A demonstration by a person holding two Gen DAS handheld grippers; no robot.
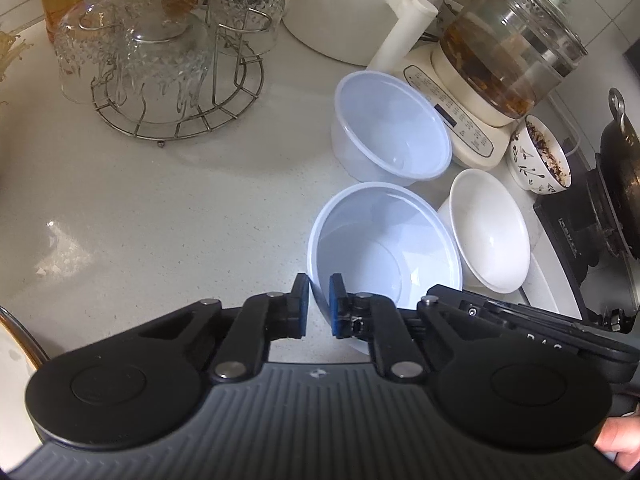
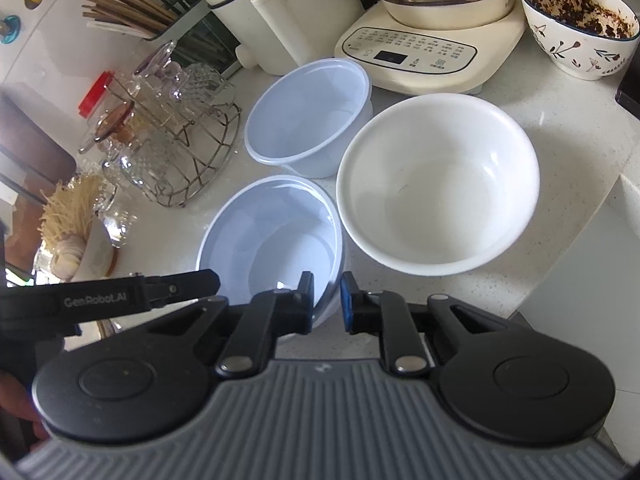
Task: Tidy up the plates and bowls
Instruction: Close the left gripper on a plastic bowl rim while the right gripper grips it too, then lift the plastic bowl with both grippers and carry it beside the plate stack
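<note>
From your left wrist, the left gripper (image 1: pixel 319 306) has its fingers (image 1: pixel 301 304) pinching the near rim of the near plastic bowl (image 1: pixel 384 240), one pad outside the wall, one inside. Straight ahead of the fingers sits the far plastic bowl (image 1: pixel 390 128), its rim close to the near one. To the right of the fingers the white ceramic bowl (image 1: pixel 490 228) sits just beside the held bowl. To the left of the fingers the desk (image 1: pixel 160 208) lies bare up to the wire glass rack (image 1: pixel 176 80). Beyond the far bowl stands the kettle base (image 1: pixel 456 116), with the patterned bowl (image 1: pixel 540 156) to its right.

From your right wrist, the right gripper (image 2: pixel 327 302) has its fingers (image 2: pixel 347 304) set either side of the same bowl's (image 2: pixel 272 236) rim at its near right edge; you cannot tell whether the pads press it. Ahead and right of the fingers the ceramic bowl (image 2: pixel 438 184) nearly touches that rim. The left gripper's finger (image 2: pixel 180 286) reaches in from the left at the bowl's near edge.
</note>
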